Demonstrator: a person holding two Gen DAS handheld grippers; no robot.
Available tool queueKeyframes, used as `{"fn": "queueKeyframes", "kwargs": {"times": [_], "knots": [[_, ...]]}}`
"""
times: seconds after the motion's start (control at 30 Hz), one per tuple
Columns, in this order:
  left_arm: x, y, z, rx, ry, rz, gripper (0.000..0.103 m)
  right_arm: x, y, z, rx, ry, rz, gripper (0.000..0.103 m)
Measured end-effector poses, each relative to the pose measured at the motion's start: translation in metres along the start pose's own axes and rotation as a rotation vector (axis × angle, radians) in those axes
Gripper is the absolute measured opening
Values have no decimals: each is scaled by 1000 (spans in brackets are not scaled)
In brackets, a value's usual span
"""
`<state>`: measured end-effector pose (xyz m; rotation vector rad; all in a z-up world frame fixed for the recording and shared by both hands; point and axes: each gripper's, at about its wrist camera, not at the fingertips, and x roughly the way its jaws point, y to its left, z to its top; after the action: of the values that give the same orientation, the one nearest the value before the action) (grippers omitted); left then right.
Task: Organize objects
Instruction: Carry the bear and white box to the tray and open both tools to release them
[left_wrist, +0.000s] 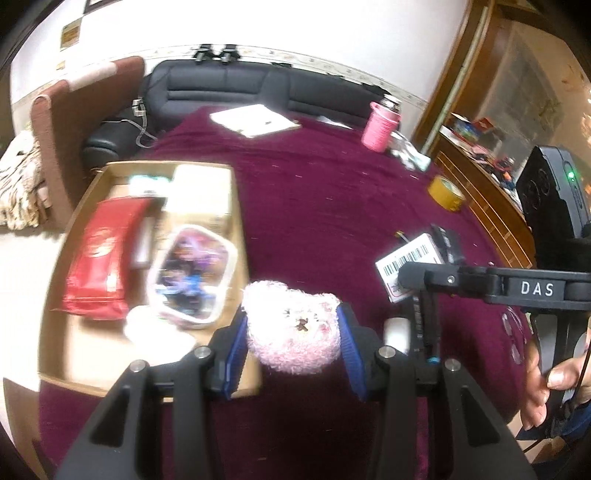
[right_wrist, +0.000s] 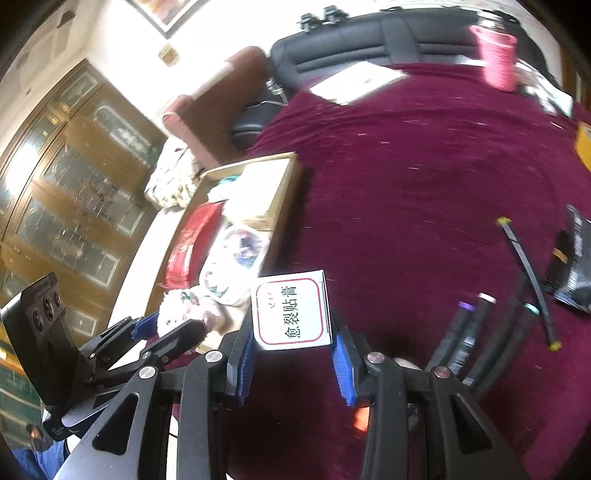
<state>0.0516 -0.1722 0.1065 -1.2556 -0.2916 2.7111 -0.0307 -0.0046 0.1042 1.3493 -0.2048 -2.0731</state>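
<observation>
only right view (right_wrist: 293, 363) shows box (right_wrist: 291, 308) lettering – left (left_wrist: 293, 343), bear (left_wrist: 293, 326).

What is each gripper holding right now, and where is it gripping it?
The left gripper clamps a pink plush toy by its two sides. The right gripper grips a small white box with red-bordered Chinese label by its lower side edges.

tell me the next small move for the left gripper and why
Probably carry the pink plush toy, clamped in the left gripper, a little further left over the cardboard box and let go. It hangs at the box's near corner, and other sorted items already lie inside.
</observation>
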Motion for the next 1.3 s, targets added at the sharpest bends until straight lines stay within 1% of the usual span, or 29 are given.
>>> {"fn": "queueKeyframes", "kwargs": {"times": [0.27, 0.4, 0.5, 0.73, 0.9, 1.07, 1.23, 1.3], "knots": [[-17, 65, -7, -97, -9, 76, 45, 51, 59, 10, -104, 70, 36, 41], [-18, 90, -12, -135, -5, 97, 45, 72, 83, 16, -152, 98, 42, 41], [-16, 102, -14, -149, -2, 106, 45, 87, 98, 22, -187, 114, 34, 41], [-5, 120, -17, -155, 15, 123, 45, 123, 121, 34, -225, 148, 15, 41], [0, 126, -22, -139, 31, 135, 45, 146, 133, 41, -252, 167, 1, 41], [4, 130, -27, -130, 44, 139, 45, 161, 143, 52, -283, 160, -14, 41], [7, 131, -26, -129, 48, 140, 45, 179, 143, 60, -283, 176, -45, 41], [7, 131, -26, -127, 46, 142, 45, 181, 140, 63, -277, 179, -43, 41]]}}
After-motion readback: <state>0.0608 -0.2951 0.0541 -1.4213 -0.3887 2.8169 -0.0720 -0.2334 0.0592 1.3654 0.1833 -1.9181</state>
